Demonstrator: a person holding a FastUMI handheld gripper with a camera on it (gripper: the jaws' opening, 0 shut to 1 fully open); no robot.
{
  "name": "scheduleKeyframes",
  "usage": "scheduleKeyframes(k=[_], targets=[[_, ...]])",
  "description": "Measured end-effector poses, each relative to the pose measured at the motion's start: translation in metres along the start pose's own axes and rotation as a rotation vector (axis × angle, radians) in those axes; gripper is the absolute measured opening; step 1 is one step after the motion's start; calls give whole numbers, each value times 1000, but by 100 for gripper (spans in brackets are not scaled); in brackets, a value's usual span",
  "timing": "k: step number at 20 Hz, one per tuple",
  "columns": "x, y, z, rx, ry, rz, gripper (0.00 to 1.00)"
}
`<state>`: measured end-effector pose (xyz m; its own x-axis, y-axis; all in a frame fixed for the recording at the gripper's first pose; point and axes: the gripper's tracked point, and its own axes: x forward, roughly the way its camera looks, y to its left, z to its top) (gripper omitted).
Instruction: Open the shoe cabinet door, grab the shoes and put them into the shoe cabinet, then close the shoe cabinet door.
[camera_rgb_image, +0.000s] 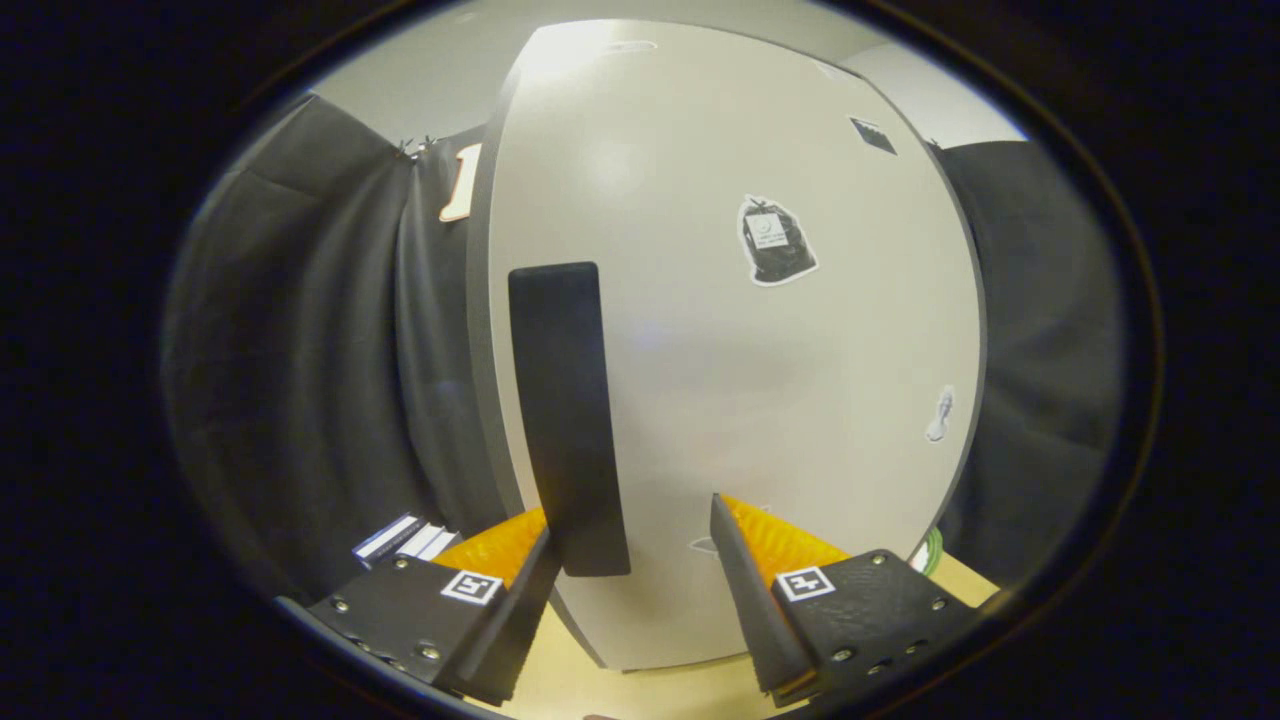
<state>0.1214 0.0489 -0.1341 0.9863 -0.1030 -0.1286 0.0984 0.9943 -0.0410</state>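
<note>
- On the far left hangs the black cloth wall (300, 350) of the booth, with soft folds, and it continues again on the far right behind the cabinet.
- Low on the left, near the left finger, lies a small flat thing with dark and white stripes (400, 538); what it is I cannot tell.
- The tongs (630, 545) are open: the two fingers stand well apart, and the left one is just beside the lower end of the handle, perhaps touching it, while the right one is clearly apart from it.
- The long black vertical handle (566, 420) sits on the left part of the door, and its lower end comes down between the fingers, nearer to the left one.
- The smooth light grey door of the shoe cabinet (720, 400) stands just ahead of the fingers; its left edge looks a little away from the cabinet body, but if the door is open I cannot tell.
- On the upper right part of the door there is a sticker of a black bag with white border (775, 240), and far above it a small dark square sticker (873, 136).
- Near the right edge of the door is a small pale sticker (940, 415).
- Under the cabinet and the fingers shows the pale wooden floor (640, 690).
- Low on the right, beside the cabinet corner, a little green thing (933, 548) looks out.
</note>
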Motion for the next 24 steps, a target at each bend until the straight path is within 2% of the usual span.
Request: scheduleKeyframes(k=[10,12,15,22,24], targets=[[6,0,1,-15,-20,-19,84],[6,-1,1,-19,-20,-19,87],[6,-4,1,0,-15,-16,98],[-25,-2,21,10,-60,39,99],[-37,-13,32,5,-89,23,99]])
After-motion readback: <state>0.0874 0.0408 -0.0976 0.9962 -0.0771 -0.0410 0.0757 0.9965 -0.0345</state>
